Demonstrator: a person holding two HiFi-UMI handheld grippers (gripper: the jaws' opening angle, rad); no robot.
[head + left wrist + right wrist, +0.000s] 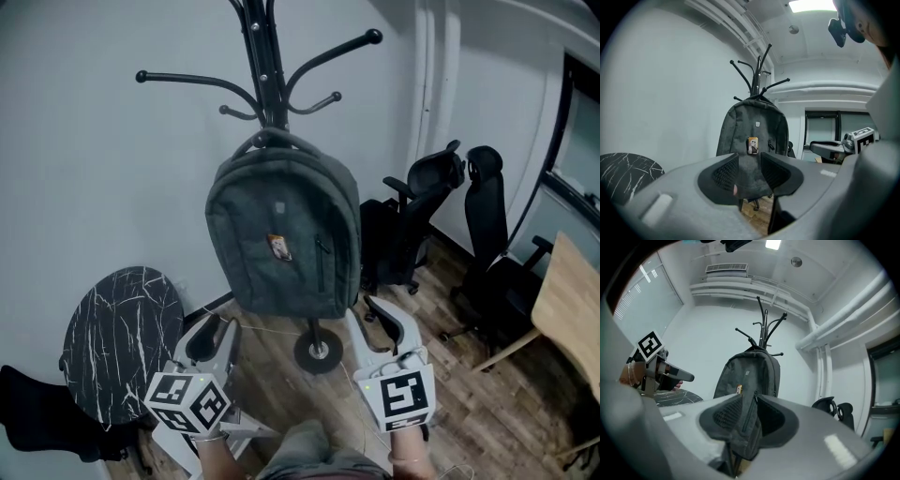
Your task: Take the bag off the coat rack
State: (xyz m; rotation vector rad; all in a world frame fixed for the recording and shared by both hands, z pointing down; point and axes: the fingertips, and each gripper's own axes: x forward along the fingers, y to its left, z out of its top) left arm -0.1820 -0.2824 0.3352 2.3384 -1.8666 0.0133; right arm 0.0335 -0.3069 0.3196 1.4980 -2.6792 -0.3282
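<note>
In the head view the bag (281, 239) hangs by its top loop (270, 139) on the rack (267, 66), above the left hand-held gripper (217, 330) and right hand-held gripper (382, 323); each gripper view shows jaws released and empty, so best grip high and lift the loop up off the rack.

Nothing legible: the small badge (278, 247) on the bag (281, 202) is unreadable.

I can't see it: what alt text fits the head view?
A dark grey backpack hangs by its top handle on a black coat rack against a white wall. Just below it, the left gripper and right gripper, both hand-held, aim at its lower corners with jaws apart. Office chairs stand at right.
</note>
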